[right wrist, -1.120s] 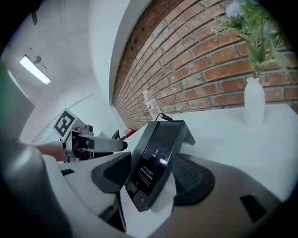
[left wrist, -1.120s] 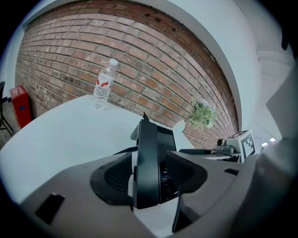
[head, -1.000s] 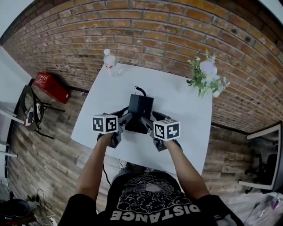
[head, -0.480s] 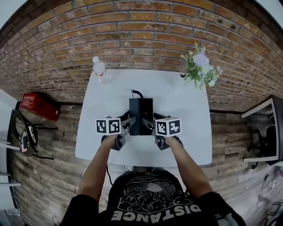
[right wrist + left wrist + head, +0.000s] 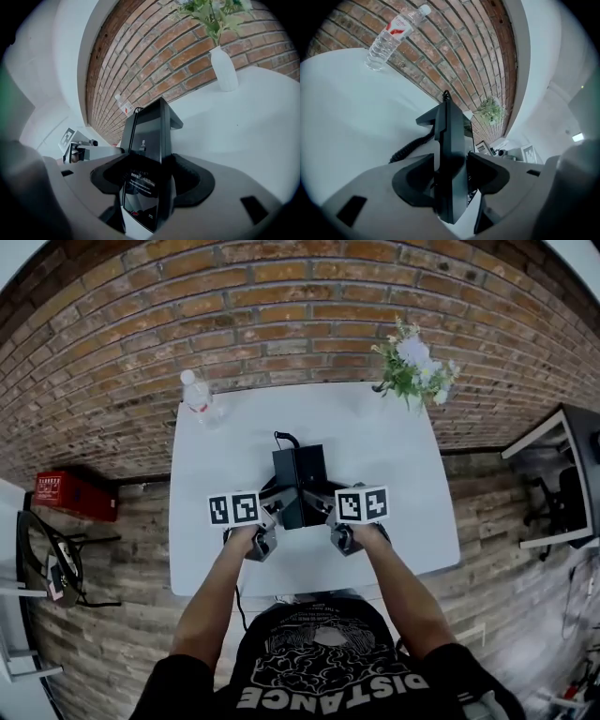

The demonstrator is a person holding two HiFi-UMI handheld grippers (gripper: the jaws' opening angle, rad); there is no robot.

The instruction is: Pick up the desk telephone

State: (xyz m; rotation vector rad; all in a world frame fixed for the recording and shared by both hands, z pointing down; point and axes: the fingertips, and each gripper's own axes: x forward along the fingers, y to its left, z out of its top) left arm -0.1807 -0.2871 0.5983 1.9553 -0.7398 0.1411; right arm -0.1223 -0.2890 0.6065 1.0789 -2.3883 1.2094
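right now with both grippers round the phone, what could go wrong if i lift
1. The right gripper has its jaws round the desk telephone without clearly pressing it. Lifted on the left gripper alone, it could tilt or slip.
2. The coiled cord trails on the table and could snag or tug as the phone rises.

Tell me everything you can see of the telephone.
The telephone is a black, glossy plastic slab with a coiled cord, over the middle of the white table. The left gripper is clamped on its near left edge. The right gripper straddles its near right edge, contact unclear. Whether it rests on the table or is lifted is unclear.
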